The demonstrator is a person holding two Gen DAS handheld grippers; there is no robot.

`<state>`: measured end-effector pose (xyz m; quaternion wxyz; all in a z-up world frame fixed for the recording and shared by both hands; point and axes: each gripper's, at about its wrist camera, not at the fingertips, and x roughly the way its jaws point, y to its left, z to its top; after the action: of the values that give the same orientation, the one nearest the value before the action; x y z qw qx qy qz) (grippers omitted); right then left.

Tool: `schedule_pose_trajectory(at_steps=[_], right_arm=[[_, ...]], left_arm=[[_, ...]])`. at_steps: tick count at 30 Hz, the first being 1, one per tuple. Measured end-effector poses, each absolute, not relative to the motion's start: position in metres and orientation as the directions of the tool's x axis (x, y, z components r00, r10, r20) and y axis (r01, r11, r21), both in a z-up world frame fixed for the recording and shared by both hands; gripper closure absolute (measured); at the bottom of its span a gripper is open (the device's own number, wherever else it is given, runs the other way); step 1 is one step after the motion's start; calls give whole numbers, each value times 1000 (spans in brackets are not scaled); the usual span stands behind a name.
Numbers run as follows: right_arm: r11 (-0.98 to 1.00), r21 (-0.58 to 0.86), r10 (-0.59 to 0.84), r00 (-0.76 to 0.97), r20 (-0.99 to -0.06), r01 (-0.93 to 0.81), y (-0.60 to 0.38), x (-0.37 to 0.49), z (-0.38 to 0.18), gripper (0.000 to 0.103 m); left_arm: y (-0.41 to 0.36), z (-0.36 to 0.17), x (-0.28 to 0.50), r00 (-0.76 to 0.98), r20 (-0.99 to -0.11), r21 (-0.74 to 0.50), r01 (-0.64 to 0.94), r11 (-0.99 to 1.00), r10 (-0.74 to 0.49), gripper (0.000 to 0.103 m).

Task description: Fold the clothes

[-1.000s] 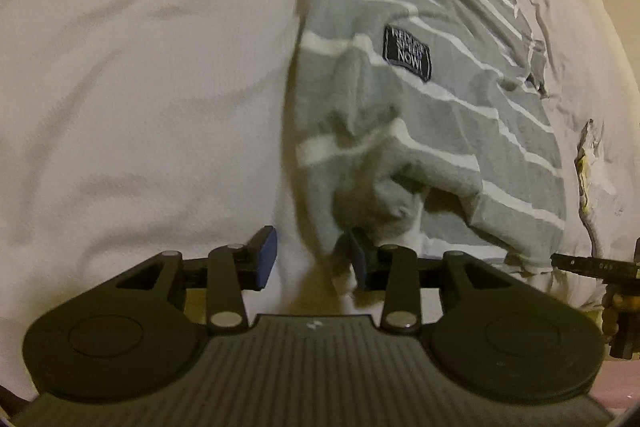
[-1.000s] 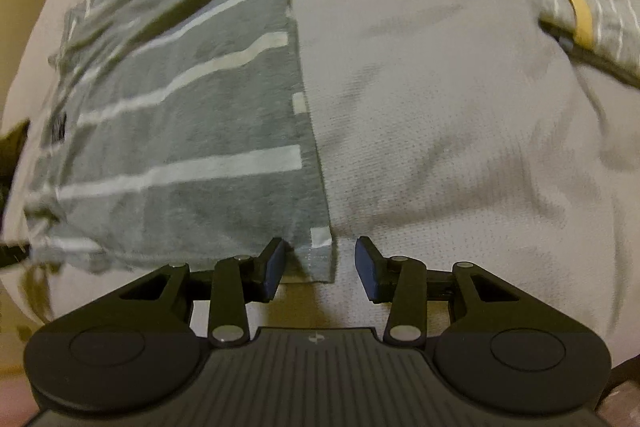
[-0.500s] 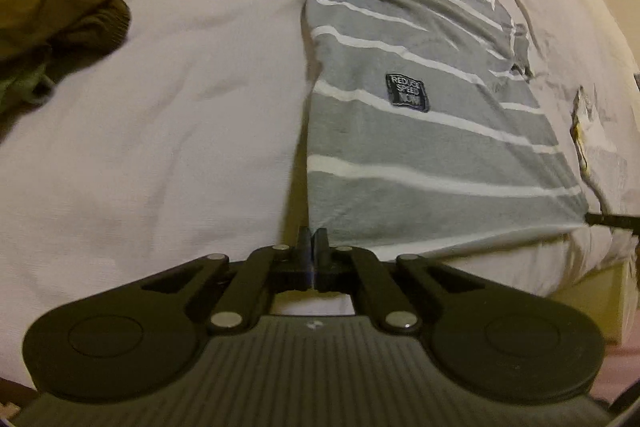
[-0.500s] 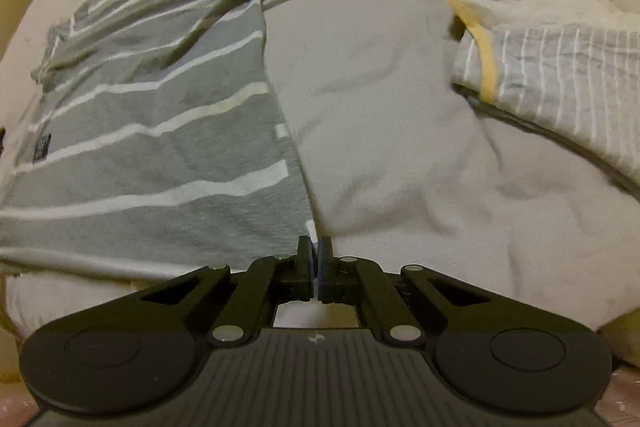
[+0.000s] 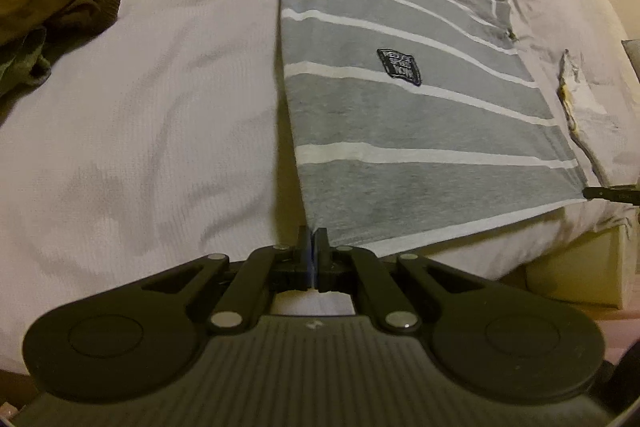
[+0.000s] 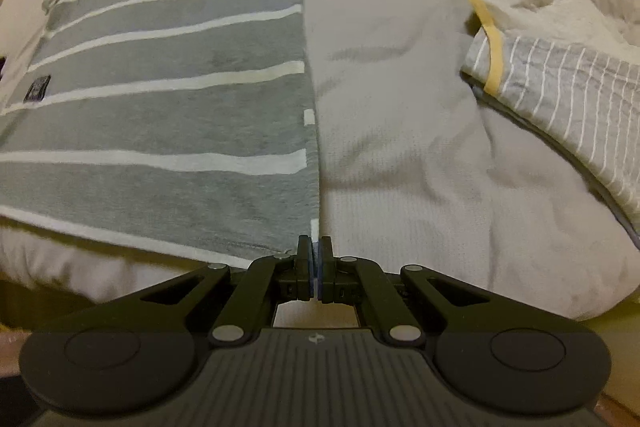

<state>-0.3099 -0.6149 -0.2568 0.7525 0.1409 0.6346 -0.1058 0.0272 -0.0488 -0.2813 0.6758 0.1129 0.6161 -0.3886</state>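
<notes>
A grey T-shirt with white stripes [image 5: 400,115] lies stretched flat on the bed, a dark patch [image 5: 399,67] on its front. My left gripper [image 5: 314,239] is shut on the shirt's hem corner at its left side. In the right wrist view the same T-shirt [image 6: 168,115] fills the left half. My right gripper [image 6: 315,247] is shut on the opposite hem corner, at the shirt's right edge. The hem runs taut between the two corners, near the bed's front edge. The tip of the right gripper [image 5: 612,194] shows at the far right of the left wrist view.
A white bedcover [image 5: 140,107] spreads under everything. A dark brown garment [image 5: 52,11] is bunched at the left. A pale striped garment with yellow trim [image 6: 552,67] lies to the right. The mattress edge [image 5: 560,267] drops off in front.
Both grippers went from open to shut on the hem corners. The shirt, crumpled a second ago, is now pulled flat and taut toward the bed's front edge.
</notes>
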Motion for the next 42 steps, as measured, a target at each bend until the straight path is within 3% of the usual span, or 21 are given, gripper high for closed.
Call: schedule_pose_trajectory(at_steps=[13,14,15,22,25,31,42], right_arm=[[924,81,56,78,-995,373,-616,-317,-287,102],[919,70,49,62,-997,388,-618,-317,-288,92],[916,57,38,56,-998,398,-620,-318,-287,88],[899,86,30,136,-990,428,-618,-299,-256,75],[903,131,62,178,-982,410,-602,-281,-247,66],[921,202,105,285,-953,334,-558,-239,-220,65],[940,300,224,366,-903,165,-524,-146,-212,58]], left_arm=[[-55,-314,22,-101,-958,-267,661,701,-269,103],[-54,-316,22,-100,-963,-251,664,704,-249,103],[-53,-315,23,-95,-967,-240,666,707,-238,103],[-44,-292,42,-23,-967,-209,645,735,-254,103],[-49,-279,50,8,-958,-214,649,730,-288,93],[-57,-256,66,84,-933,-212,654,726,-349,78],[-91,-231,98,218,-903,-180,591,786,-371,66]])
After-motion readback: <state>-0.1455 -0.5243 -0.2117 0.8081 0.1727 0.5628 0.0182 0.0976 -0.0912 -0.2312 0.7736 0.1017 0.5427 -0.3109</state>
